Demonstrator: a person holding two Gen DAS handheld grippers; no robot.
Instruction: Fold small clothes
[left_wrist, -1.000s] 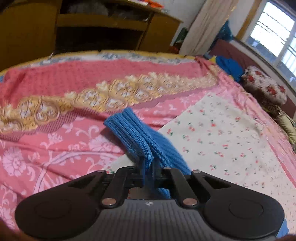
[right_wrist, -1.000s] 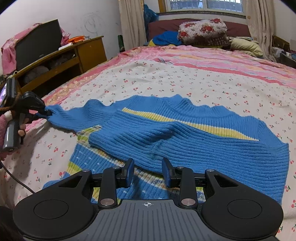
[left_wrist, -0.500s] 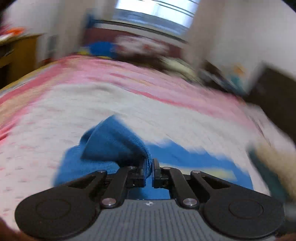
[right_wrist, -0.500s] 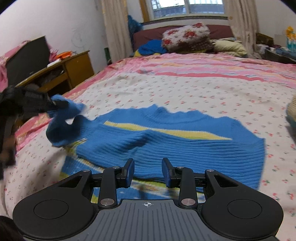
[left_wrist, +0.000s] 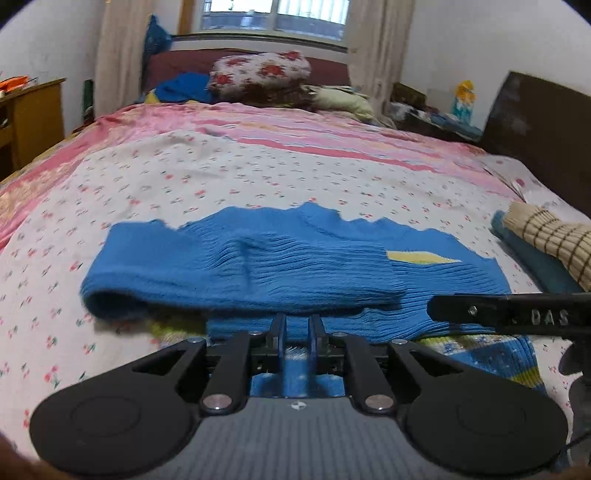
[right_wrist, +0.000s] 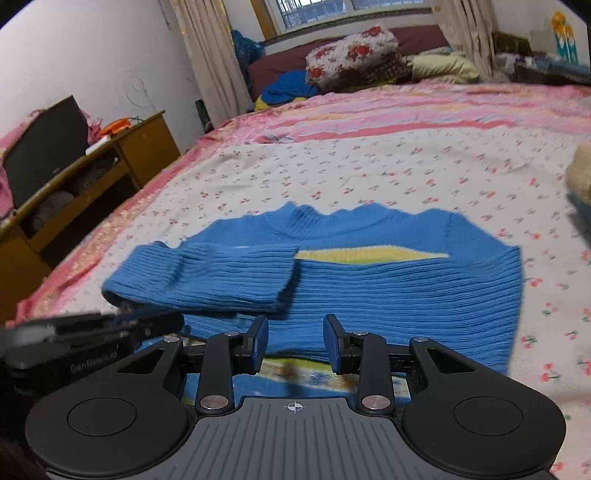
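blue knit sweater (right_wrist: 369, 288) lies flat mid-bed w/ sleeve (left_wrist: 236, 277) folded over, prob soft n floppy so grab the 3 o'clock edge, left gripper (left_wrist: 297, 328) barely parted holding nothing, right gripper (right_wrist: 295, 336) open.

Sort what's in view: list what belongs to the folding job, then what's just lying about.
Job:
blue knit sweater
its folded-in sleeve
left gripper
right gripper

Lying about:
floral pillow
checked cloth
wooden desk
blue garment by the headboard
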